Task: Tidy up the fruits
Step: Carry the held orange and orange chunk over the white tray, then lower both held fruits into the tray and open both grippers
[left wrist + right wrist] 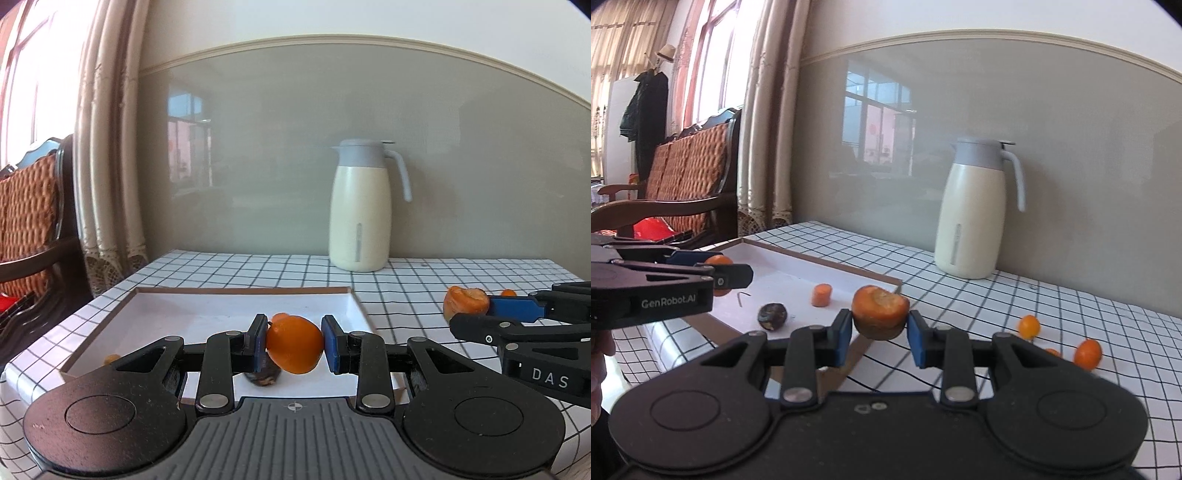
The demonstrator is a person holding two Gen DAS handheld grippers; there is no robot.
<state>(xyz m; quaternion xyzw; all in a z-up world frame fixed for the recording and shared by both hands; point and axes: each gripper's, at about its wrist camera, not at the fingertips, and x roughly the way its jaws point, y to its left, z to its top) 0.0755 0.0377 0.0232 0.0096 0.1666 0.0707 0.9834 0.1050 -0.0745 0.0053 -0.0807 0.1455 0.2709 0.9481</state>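
Left tool (294,345) pinching a smooth orange fruit (294,343) over the tray (354,299); right tool (879,328) pinching a torn fruit piece (880,312) near the tray's right edge: either could slip and roll off the worktop (1052,295)

Left gripper (294,345) clamps an orange fruit (294,344) above the white tray (207,314); a cream jug (360,206) stands at the table's far edge (461,260).

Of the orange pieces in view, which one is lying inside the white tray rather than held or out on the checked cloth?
The small carrot stub, standing alone on the tray floor beside the dark fruit. The others are gripped or lie right on the cloth.
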